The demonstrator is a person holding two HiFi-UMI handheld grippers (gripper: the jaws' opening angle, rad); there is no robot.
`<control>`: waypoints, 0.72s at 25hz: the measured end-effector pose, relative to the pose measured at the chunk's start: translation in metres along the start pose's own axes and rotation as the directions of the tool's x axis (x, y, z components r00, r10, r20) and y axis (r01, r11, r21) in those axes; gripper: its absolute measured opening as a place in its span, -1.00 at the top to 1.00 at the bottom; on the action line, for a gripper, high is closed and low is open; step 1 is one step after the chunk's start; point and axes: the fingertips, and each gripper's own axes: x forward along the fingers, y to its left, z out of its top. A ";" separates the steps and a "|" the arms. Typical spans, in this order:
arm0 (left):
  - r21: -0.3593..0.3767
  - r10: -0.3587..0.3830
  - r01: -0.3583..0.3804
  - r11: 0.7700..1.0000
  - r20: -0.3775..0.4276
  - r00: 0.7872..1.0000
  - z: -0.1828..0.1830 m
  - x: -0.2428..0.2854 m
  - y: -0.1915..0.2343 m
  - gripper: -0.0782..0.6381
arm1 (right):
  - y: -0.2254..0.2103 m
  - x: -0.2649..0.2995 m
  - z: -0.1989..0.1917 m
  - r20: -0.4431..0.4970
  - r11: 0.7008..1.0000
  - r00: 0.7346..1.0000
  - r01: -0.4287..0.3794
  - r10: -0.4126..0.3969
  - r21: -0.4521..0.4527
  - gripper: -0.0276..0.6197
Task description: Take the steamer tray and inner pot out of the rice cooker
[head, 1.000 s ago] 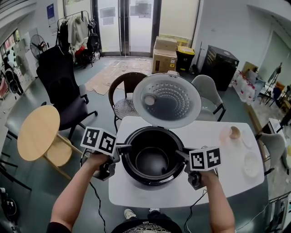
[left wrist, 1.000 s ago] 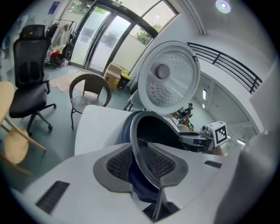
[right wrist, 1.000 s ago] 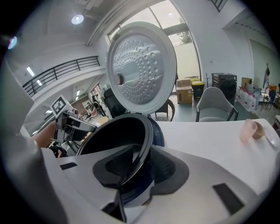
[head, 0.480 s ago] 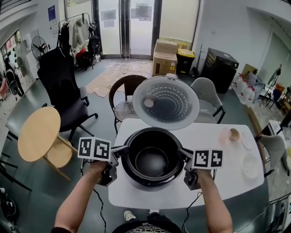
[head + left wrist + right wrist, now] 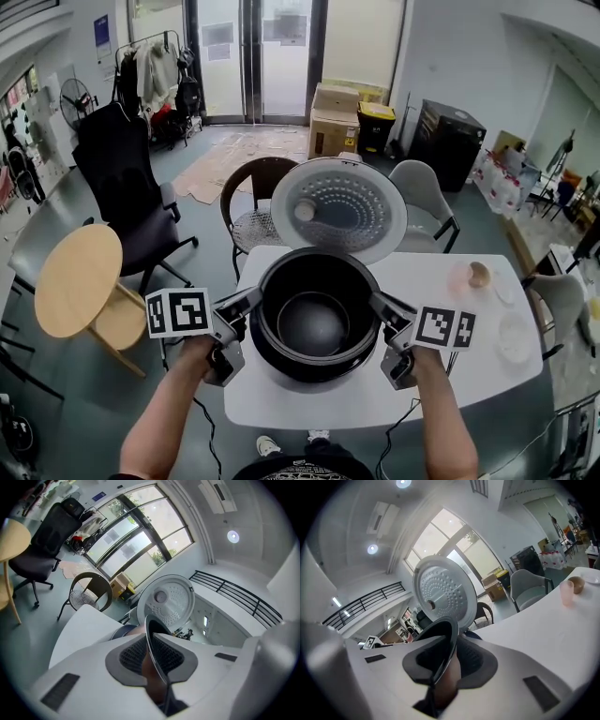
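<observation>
The head view is looking steeply down from above the person onto the white rounded-corner table (image 5: 487, 370), facing the tall glass doors (image 5: 258, 56). The left gripper (image 5: 246, 302) view and the right gripper (image 5: 382, 307) view are each peering from close behind their own jaws. Those jaws have just been closing onto the rim of the dark round metal inner pot (image 5: 314, 319) from opposite sides. All three views are sharing the raised white round perforated lid (image 5: 339, 208), the pot and the table.
</observation>
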 end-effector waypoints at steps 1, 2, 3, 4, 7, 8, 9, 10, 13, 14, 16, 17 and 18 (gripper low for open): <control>0.005 -0.007 0.007 1.000 0.009 1.000 0.004 -0.001 -0.003 0.65 | 0.004 -0.002 0.005 0.012 1.000 1.000 -0.007 0.008 -0.001 0.65; 0.009 -0.014 0.014 1.000 0.016 1.000 0.007 -0.001 -0.006 0.65 | 0.007 -0.003 0.009 0.025 1.000 1.000 -0.015 0.015 -0.001 0.66; 0.012 -0.022 0.022 1.000 0.023 0.999 0.010 -0.001 -0.009 0.65 | 0.010 -0.005 0.014 0.038 1.000 0.999 -0.022 0.022 0.001 0.66; 0.014 -0.031 0.031 0.999 0.030 0.999 0.013 -0.002 -0.013 0.65 | 0.013 -0.007 0.018 0.051 1.000 0.998 -0.026 0.026 0.003 0.66; 0.028 -0.060 0.059 0.998 0.049 0.997 0.016 -0.005 -0.030 0.65 | 0.017 -0.019 0.027 0.084 1.000 0.996 -0.026 0.026 0.001 0.68; 0.035 -0.069 0.067 0.997 0.057 0.996 0.016 -0.004 -0.037 0.65 | 0.018 -0.026 0.031 0.097 1.000 0.995 -0.026 0.026 -0.002 0.69; 0.044 -0.075 0.073 0.996 0.065 0.995 0.016 -0.004 -0.045 0.66 | 0.019 -0.032 0.034 0.111 1.000 0.993 -0.024 0.025 -0.008 0.70; 0.053 -0.081 0.077 0.996 0.071 0.994 0.017 -0.004 -0.051 0.67 | 0.021 -0.039 0.038 0.127 1.000 0.992 -0.021 0.023 -0.016 0.73; 0.080 -0.095 0.088 0.993 0.085 0.992 0.026 -0.009 -0.060 0.70 | 0.035 -0.048 0.047 0.164 0.999 0.986 -0.014 0.021 -0.048 0.76; 0.086 -0.103 0.095 0.992 0.088 0.991 0.030 -0.012 -0.062 0.70 | 0.041 -0.049 0.049 0.173 0.999 0.985 -0.013 0.022 -0.052 0.76; 0.091 -0.125 0.116 0.989 0.089 0.988 0.036 -0.013 -0.068 0.70 | 0.046 -0.054 0.052 0.190 0.999 0.982 -0.012 0.020 -0.043 0.75; 0.095 -0.136 0.128 0.987 0.085 0.987 0.037 -0.012 -0.071 0.70 | 0.046 -0.057 0.052 0.200 0.999 0.980 -0.012 0.018 -0.033 0.75; 0.099 -0.146 0.138 0.985 0.079 0.986 0.037 -0.010 -0.073 0.70 | 0.045 -0.060 0.051 0.212 1.000 0.977 -0.012 0.016 -0.023 0.75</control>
